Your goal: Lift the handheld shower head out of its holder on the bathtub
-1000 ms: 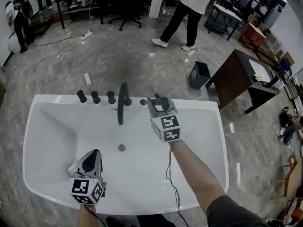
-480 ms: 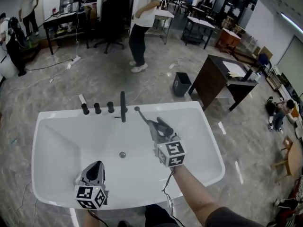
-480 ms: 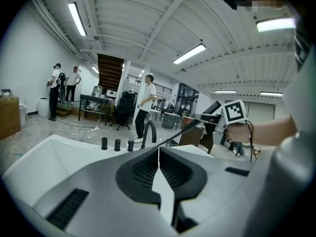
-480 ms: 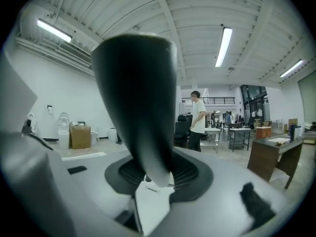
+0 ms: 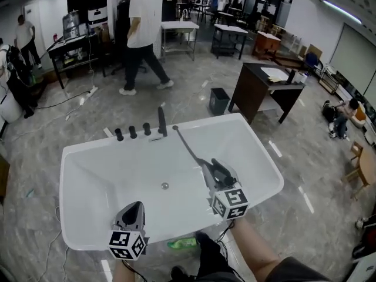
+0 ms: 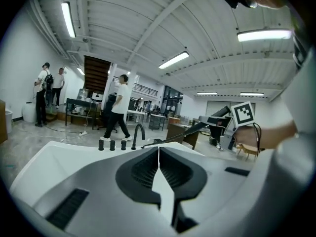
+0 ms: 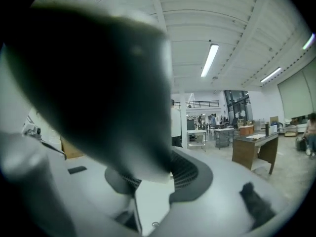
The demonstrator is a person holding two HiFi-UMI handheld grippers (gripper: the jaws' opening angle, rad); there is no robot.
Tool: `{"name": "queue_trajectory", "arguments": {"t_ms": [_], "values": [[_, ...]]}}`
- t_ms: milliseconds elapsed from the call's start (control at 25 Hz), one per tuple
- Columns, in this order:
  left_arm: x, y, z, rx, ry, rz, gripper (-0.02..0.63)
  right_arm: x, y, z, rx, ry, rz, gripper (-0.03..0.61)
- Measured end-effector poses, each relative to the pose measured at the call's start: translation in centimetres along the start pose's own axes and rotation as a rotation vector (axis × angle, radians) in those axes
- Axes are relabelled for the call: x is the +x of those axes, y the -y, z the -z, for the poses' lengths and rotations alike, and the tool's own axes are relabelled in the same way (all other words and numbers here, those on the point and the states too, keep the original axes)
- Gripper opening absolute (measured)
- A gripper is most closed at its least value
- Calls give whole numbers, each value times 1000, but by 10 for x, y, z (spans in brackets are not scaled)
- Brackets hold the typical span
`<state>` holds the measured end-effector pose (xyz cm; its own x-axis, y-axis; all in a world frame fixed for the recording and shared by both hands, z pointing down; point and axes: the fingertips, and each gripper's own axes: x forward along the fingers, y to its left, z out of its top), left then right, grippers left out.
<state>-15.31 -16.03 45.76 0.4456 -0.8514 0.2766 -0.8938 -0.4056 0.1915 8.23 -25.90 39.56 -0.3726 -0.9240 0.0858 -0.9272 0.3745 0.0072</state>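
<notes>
A white bathtub (image 5: 258, 151) carries a black spout (image 5: 161, 122) and three black knobs (image 5: 133, 131) on its far rim. My right gripper (image 5: 212, 168) hovers over the tub's near right part, shut on the dark handheld shower head (image 5: 220, 170). A thin dark hose (image 5: 188, 148) runs from the head back to the holder (image 5: 174, 127) beside the spout. In the right gripper view the shower head (image 7: 94, 83) is a dark blur between the jaws. My left gripper (image 5: 134, 213) hangs over the near rim, shut and empty; its view shows the spout (image 6: 138, 132) and the held head (image 6: 217, 120).
The drain (image 5: 165, 185) sits mid-tub. Beyond the tub a person (image 5: 141, 34) walks across the floor, near a dark desk (image 5: 264, 87) and a black bin (image 5: 219, 100). A green object (image 5: 182, 242) lies on the floor by my feet. Other people stand at far left.
My right gripper has pulled back from the holder toward me with the shower head, its hose stretching out behind. The left gripper also drew back. The walking person crossed to the left.
</notes>
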Motion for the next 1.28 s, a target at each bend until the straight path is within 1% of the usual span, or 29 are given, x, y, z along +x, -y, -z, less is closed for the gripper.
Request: {"name": "queue_trajectory", "arguments": {"t_ms": [120, 280, 400, 520, 640, 800, 920, 1280], "values": [[-30, 17, 14, 34, -20, 56, 15, -60, -21, 1, 32, 20, 38, 133], [-54, 35, 16, 23, -11, 105, 15, -116, -45, -5, 25, 33, 49, 133], [-66, 56, 23, 34, -13, 148, 15, -155, -55, 4, 30, 18, 62, 133], [-78, 69, 25, 26, -9, 162, 15, -185, -61, 13, 47, 6, 73, 133], [-94, 79, 25, 21, -8, 160, 15, -208, -66, 15, 50, 0, 72, 133], [-115, 100, 33, 3, -5, 128, 15, -239, -66, 16, 33, 4, 45, 133], [-133, 125, 41, 7, -4, 109, 15, -265, -66, 14, 32, 21, 23, 133], [-194, 211, 64, 14, 0, 61, 15, -367, -68, 10, 84, 52, -59, 133]]}}
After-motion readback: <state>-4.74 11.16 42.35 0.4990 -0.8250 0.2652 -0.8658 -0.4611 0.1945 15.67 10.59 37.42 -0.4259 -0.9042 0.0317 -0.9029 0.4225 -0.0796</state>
